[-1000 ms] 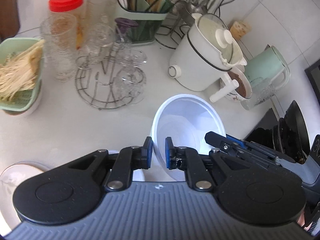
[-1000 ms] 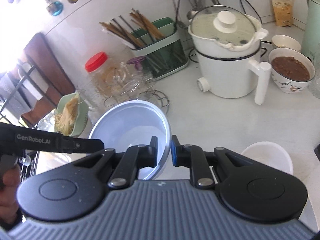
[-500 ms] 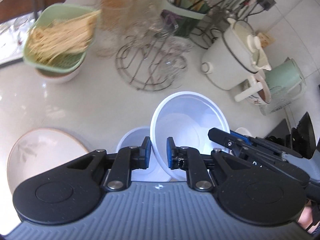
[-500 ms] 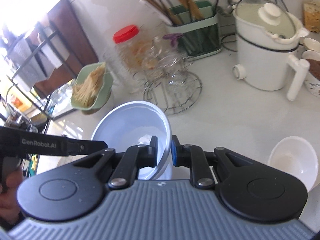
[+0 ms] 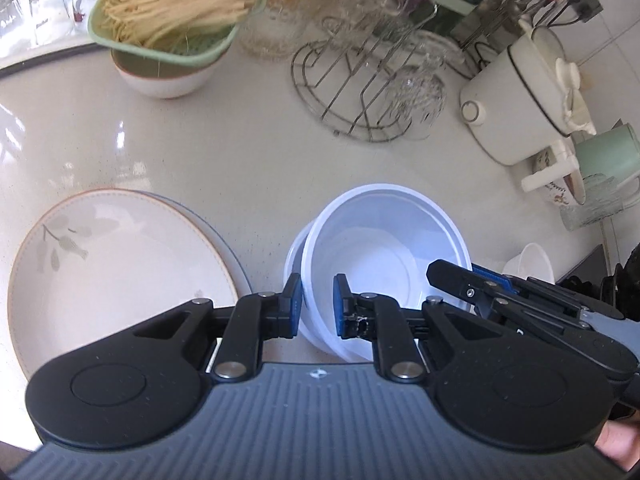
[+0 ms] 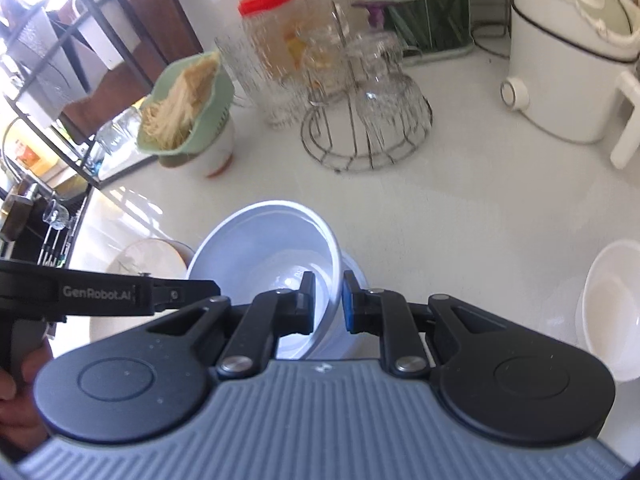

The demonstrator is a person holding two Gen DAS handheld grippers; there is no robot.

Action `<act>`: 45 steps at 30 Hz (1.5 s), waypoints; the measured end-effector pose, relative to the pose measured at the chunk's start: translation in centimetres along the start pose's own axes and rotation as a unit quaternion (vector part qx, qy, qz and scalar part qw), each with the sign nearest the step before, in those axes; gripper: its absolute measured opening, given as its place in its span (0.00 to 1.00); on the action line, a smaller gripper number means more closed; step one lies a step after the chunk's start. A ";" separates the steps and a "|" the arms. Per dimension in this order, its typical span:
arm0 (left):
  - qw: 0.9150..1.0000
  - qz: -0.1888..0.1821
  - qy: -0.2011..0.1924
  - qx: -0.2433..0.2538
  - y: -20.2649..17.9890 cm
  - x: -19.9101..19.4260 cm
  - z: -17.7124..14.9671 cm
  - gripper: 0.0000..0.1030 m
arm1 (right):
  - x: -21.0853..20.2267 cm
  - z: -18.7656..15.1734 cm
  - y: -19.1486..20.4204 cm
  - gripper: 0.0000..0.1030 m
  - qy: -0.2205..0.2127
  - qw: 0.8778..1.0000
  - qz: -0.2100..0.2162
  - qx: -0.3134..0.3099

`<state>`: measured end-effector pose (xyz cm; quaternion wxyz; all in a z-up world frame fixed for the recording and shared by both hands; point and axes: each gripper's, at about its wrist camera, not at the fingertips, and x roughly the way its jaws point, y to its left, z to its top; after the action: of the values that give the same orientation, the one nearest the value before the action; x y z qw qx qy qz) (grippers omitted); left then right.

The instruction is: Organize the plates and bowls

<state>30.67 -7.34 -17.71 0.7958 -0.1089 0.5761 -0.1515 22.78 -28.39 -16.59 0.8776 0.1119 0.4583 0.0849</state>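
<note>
Both grippers grip one large white bowl (image 5: 384, 248) by opposite sides of its rim. My left gripper (image 5: 316, 304) is shut on its near-left rim. My right gripper (image 6: 327, 300) is shut on the other side of the bowl (image 6: 264, 244). The bowl sits tilted in a second white bowl (image 5: 294, 248) on the counter, whose edge shows beneath it (image 6: 356, 280). A cream plate with a leaf print (image 5: 112, 264) lies on another plate to the left. A small white bowl (image 6: 612, 308) stands to the right, also visible in the left wrist view (image 5: 528, 260).
At the back stand a green strainer of noodles on a bowl (image 5: 172, 28), a wire glass rack (image 5: 368, 92), a white electric pot (image 5: 528, 96), a mint kettle (image 5: 608, 156) and a red-lidded jar (image 6: 276, 32). A dark stove edge (image 5: 592, 260) is at the right.
Both grippers carried the big bowl left and down over the counter. It now sits in the second white bowl. The stacked plates came into view on the left.
</note>
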 end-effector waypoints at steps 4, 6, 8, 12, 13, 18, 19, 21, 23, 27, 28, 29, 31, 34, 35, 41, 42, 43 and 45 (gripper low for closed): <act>1.000 0.008 0.005 0.006 -0.1 0.8 -0.1 0.17 | 0.7 -0.5 -0.3 0.17 0.008 1.000 -0.003 0.006; 1.000 0.009 0.004 0.007 -0.1 0.8 -0.1 0.17 | 0.9 -0.6 -0.4 0.17 0.008 1.000 -0.005 0.008; 1.000 0.008 -0.002 0.013 -0.3 0.6 -0.1 0.17 | 0.8 -0.7 -0.3 0.17 0.007 1.000 -0.006 0.009; 1.000 0.007 -0.010 0.012 -0.6 0.0 0.2 0.39 | 0.7 -0.5 -0.5 0.27 0.007 1.000 -0.012 0.013; 1.000 0.004 -0.015 0.012 -0.7 -0.3 0.3 0.42 | 0.5 -0.4 -0.5 0.27 0.000 1.000 -0.012 0.012; 1.000 -0.002 -0.025 0.018 -1.7 -1.3 1.1 0.42 | -1.0 -0.1 -0.6 0.28 -0.035 0.999 -0.019 0.011; 0.999 -0.002 -0.028 0.020 -2.0 -1.6 1.2 0.42 | -1.4 0.1 -0.7 0.28 -0.040 0.999 -0.018 0.014; 0.999 -0.002 -0.034 0.029 -2.5 -2.2 1.5 0.42 | -2.1 0.3 -0.9 0.28 -0.050 0.998 -0.020 0.014; 0.999 -0.003 -0.037 0.037 -3.0 -2.8 1.8 0.42 | -2.8 0.5 -1.0 0.28 -0.059 0.998 -0.021 0.016; 0.998 -0.009 -0.048 0.049 -4.1 -4.0 2.1 0.42 | -4.5 0.8 -1.4 0.28 -0.082 0.996 -0.024 0.024; 0.997 -0.011 -0.051 0.052 -4.3 -4.2 2.2 0.42 | -4.8 0.9 -1.6 0.28 -0.086 0.996 -0.022 0.028; 0.997 -0.012 -0.055 0.057 -4.6 -4.5 2.3 0.42 | -5.2 1.0 -1.8 0.28 -0.090 0.995 -0.022 0.032; 0.996 -0.013 -0.064 0.067 -5.2 -5.0 2.4 0.42 | -5.9 1.0 -2.1 0.28 -0.099 0.994 -0.026 0.039; 0.994 -0.021 -0.074 0.078 -6.0 -5.9 2.5 0.42 | -6.7 1.1 -2.4 0.27 -0.109 0.992 -0.034 0.044; 0.993 -0.022 -0.077 0.083 -6.2 -6.0 2.6 0.42 | -6.9 1.0 -2.5 0.27 -0.113 0.992 -0.037 0.046; 0.990 -0.030 -0.083 0.109 -7.8 -6.7 2.9 0.42 | -8.5 1.0 -2.7 0.28 -0.141 0.988 -0.054 0.045; 0.989 -0.032 -0.084 0.114 -8.1 -6.7 2.9 0.42 | -8.7 1.0 -2.8 0.28 -0.144 0.987 -0.058 0.045; 0.989 -0.033 -0.085 0.119 -8.4 -6.8 3.0 0.42 | -8.8 1.0 -2.8 0.28 -0.147 0.986 -0.060 0.044; 0.987 -0.037 -0.087 0.127 -8.9 -6.8 3.1 0.42 | -9.2 0.8 -2.9 0.27 -0.153 0.985 -0.064 0.046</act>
<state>30.56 -13.15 -7.61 0.8444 -0.0407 0.4759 -0.2426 18.39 -33.61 -9.66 0.9349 0.1341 0.3285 -0.0101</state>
